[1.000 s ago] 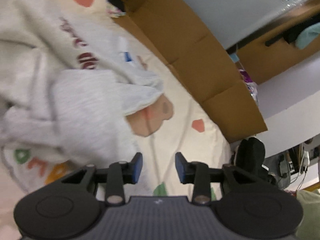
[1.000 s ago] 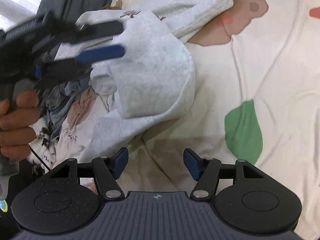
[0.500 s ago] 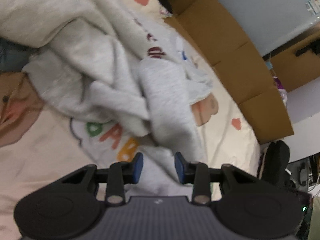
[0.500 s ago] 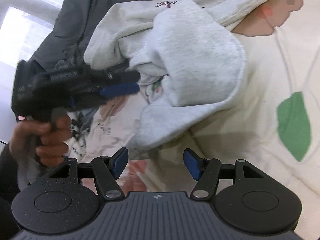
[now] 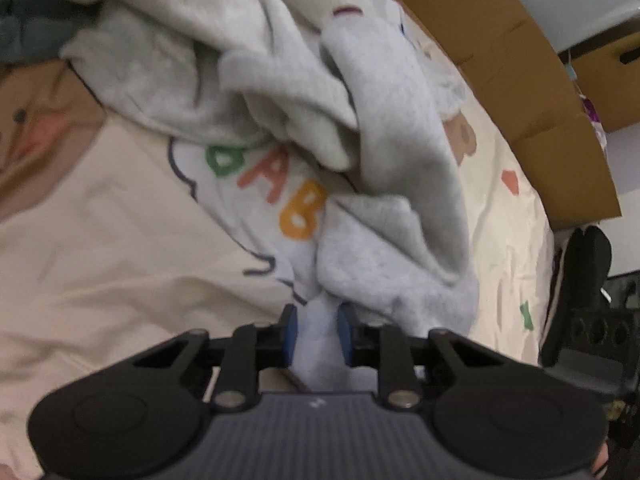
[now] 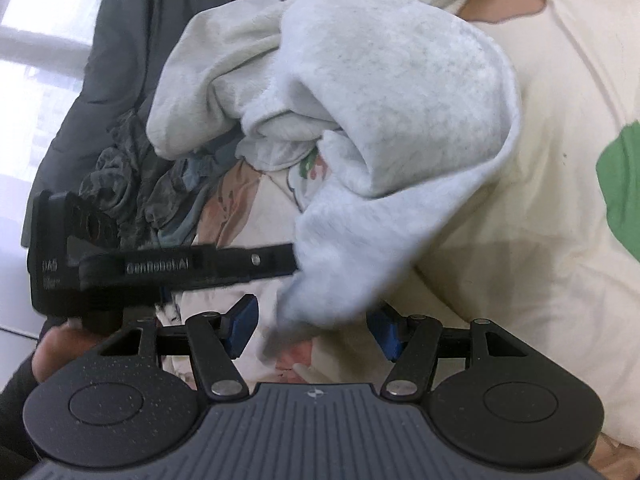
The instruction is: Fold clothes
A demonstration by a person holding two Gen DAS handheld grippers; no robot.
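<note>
Hidden: grey sweatshirt (image 5: 404, 128) crumpled on printed bedsheet (image 5: 100, 248), blurred hem, shape unclear | left gripper (image 5: 316, 330): jaws just closing, now pinch the hem, earlier empty | right gripper (image 6: 312, 330): jaws apart, narrowed slightly, hem hangs between them untouched.

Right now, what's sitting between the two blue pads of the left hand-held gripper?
A bunched fold of the grey sweatshirt; the left hand-held gripper has just been closing on it. The left wrist view shows this.
</note>
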